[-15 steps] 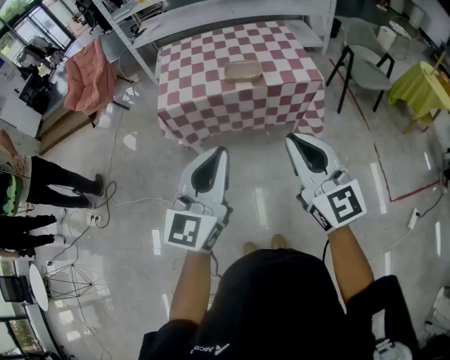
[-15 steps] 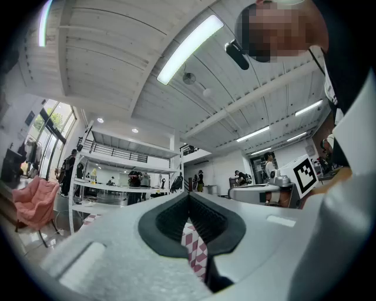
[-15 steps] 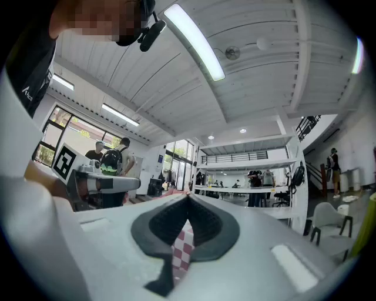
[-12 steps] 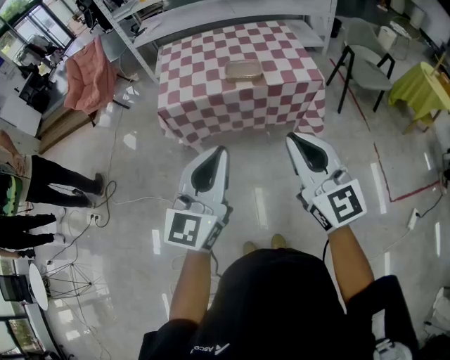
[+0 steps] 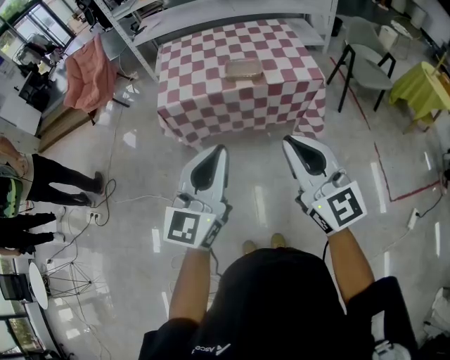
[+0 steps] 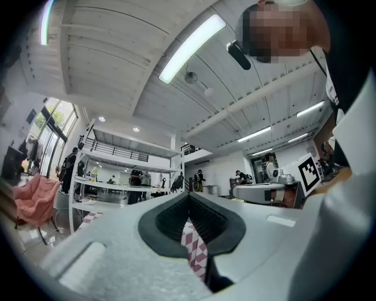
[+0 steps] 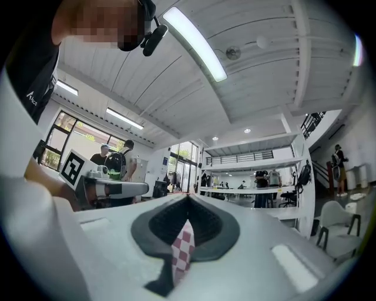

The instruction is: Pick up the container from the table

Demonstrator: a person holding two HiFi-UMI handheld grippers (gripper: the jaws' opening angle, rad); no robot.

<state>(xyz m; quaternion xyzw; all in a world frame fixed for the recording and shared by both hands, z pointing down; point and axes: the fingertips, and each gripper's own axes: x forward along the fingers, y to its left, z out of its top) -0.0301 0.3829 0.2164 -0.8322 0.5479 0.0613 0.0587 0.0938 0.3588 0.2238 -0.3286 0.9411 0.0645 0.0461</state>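
A flat tan container (image 5: 243, 69) lies on the table with the red-and-white checked cloth (image 5: 211, 91), far ahead in the head view. My left gripper (image 5: 219, 149) and right gripper (image 5: 287, 140) are held side by side over the floor, well short of the table, both shut with nothing between the jaws. In the left gripper view only a sliver of checked cloth (image 6: 192, 247) shows through the gap behind the closed jaws. The same sliver of cloth (image 7: 182, 251) appears in the right gripper view. The container is hidden in both gripper views.
A pink chair (image 5: 90, 76) stands left of the table, white shelving (image 5: 232, 10) behind it. A dark chair (image 5: 365, 67) and a yellow-covered table (image 5: 422, 88) are at the right. People (image 5: 42, 186) stand at the far left; cables (image 5: 112, 200) lie on the glossy floor.
Both grippers have shifted only slightly; the right one moved a touch down and left in the head view. Jaws stay shut.
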